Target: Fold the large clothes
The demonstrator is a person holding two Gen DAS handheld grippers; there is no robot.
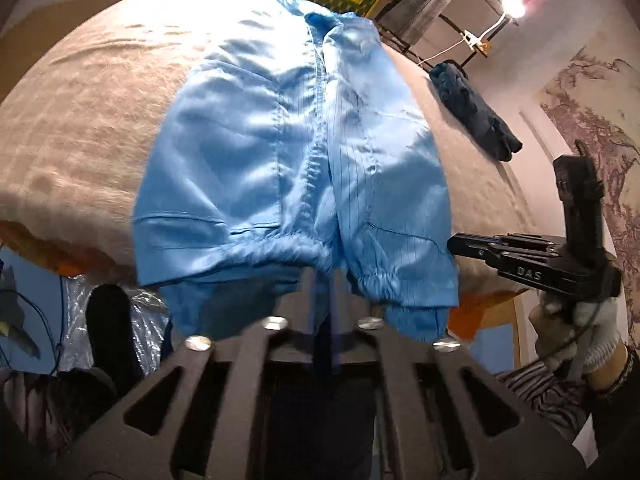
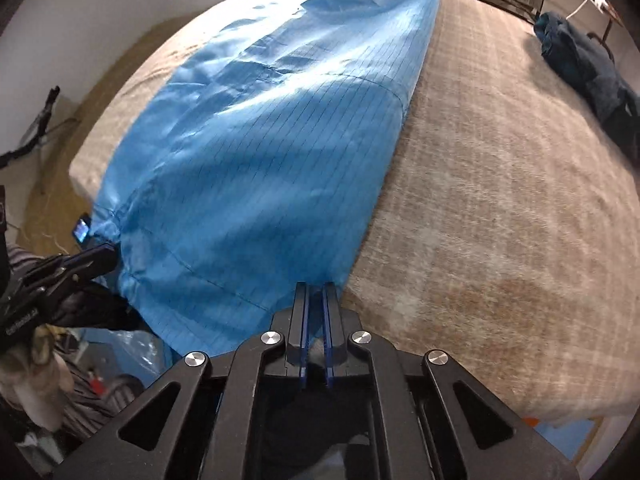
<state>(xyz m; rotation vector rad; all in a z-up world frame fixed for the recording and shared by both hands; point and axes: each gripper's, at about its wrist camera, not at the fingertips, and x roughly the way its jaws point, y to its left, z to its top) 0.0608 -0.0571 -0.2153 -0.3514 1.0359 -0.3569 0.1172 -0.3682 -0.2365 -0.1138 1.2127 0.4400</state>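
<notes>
While the light-blue jacket point(image 1: 288, 152) lay spread lengthwise on the beige bedspread point(image 1: 80, 120), collar end far, elastic hem hanging over the near edge, both grippers worked that hem. Left gripper point(image 1: 324, 280): fingers were blurred and half-buried under the hem at its middle, near the front placket; couldn't tell from either view whether it was pinching cloth or standing slightly parted. In the right wrist view it came in from the left at the gathered hem corner point(image 2: 108, 256). Right gripper point(image 2: 316, 292): blue-edged fingers point(image 2: 301, 308) pressed nearly together, tips at the jacket's right hem corner; whether any fabric was actually caught between them wasn't resolvable. A gloved hand point(image 1: 576, 328) held that gripper. A dark blue garment point(image 2: 588, 68) sat bunched at the bed's far right edge, well apart from the jacket.
</notes>
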